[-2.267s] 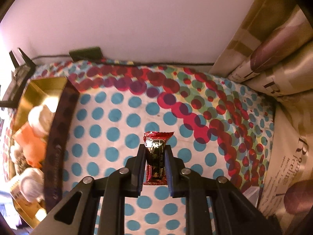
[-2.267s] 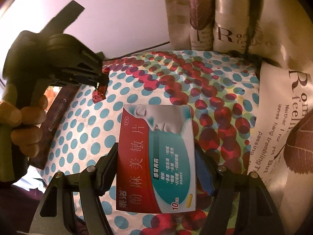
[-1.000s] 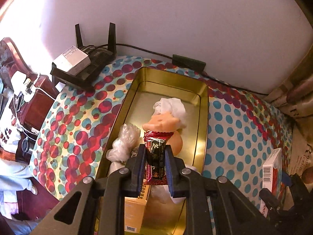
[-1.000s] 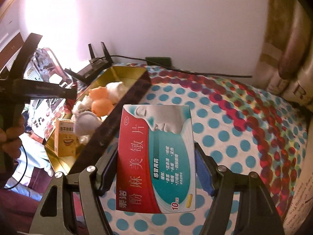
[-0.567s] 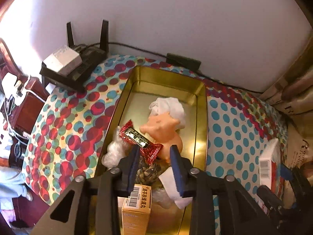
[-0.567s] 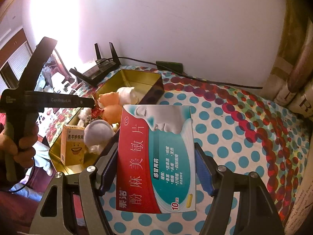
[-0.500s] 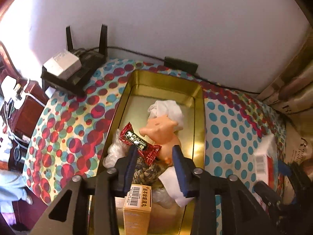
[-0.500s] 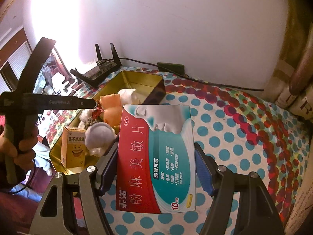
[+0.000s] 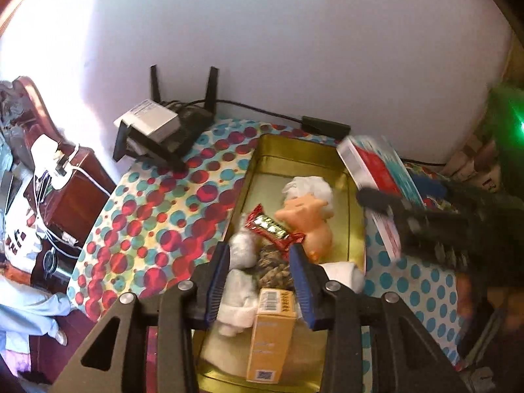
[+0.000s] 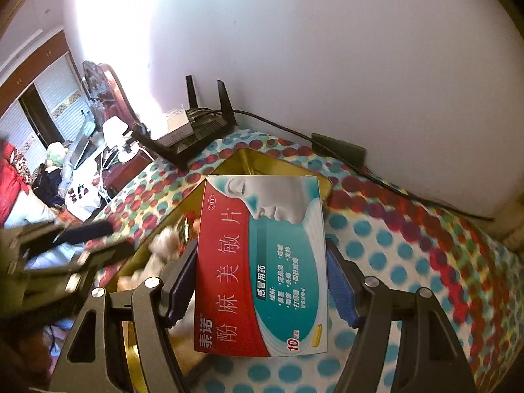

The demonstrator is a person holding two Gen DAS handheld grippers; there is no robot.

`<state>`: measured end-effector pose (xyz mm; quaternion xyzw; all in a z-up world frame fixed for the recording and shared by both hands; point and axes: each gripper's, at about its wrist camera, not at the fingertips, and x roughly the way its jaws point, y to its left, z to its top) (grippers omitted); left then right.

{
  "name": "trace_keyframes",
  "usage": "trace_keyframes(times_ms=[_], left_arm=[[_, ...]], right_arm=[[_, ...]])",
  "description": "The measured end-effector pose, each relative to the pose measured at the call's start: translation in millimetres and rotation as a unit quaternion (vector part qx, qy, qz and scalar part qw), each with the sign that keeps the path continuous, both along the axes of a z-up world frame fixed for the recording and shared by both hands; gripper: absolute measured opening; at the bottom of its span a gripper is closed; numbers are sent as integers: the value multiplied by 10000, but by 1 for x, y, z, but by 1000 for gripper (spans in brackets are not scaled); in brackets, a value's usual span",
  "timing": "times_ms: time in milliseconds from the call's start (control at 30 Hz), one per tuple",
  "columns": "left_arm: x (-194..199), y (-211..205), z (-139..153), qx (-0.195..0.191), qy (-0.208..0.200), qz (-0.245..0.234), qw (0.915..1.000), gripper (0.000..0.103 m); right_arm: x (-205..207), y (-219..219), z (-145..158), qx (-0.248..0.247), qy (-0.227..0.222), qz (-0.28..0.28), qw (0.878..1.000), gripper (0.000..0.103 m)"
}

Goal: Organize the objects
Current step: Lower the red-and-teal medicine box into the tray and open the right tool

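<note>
A gold tin tray (image 9: 357, 216) on the dotted cloth holds a red candy wrapper (image 9: 273, 227), an orange toy (image 9: 309, 219), white wads and a yellow box (image 9: 271, 330). My left gripper (image 9: 260, 271) hovers open above the tray, nothing between its blue pads; the candy lies loose beyond them. My right gripper (image 10: 262, 281) is shut on a red and teal medicine box (image 10: 262, 265), held over the tray's right rim (image 10: 322, 185). In the left wrist view that medicine box (image 9: 376, 167) and the right gripper come in blurred from the right.
A black router (image 9: 177, 124) with a white box on it sits at the wall behind the tray, its cable running to a black adapter (image 9: 326, 126). A wooden stand with chargers (image 9: 62, 177) is off the table's left edge. Patterned bags lie far right.
The left gripper opened and let the candy drop into the tray, then pulled back slightly. The right gripper carried the medicine box leftward to the tray's edge.
</note>
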<state>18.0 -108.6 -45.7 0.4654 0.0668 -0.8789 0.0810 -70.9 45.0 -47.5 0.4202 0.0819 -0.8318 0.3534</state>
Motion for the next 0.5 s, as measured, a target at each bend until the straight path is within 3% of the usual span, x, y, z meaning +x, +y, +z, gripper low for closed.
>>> trace_keyframes(times_ms=[200, 500], left_arm=[[10, -21, -1, 55, -27, 345, 9994, 38], [17, -38, 2, 63, -31, 651, 9979, 38]], right_arm=[[-26, -38, -2, 137, 35, 77, 9999, 68], [-54, -68, -27, 366, -411, 38, 9985, 68]])
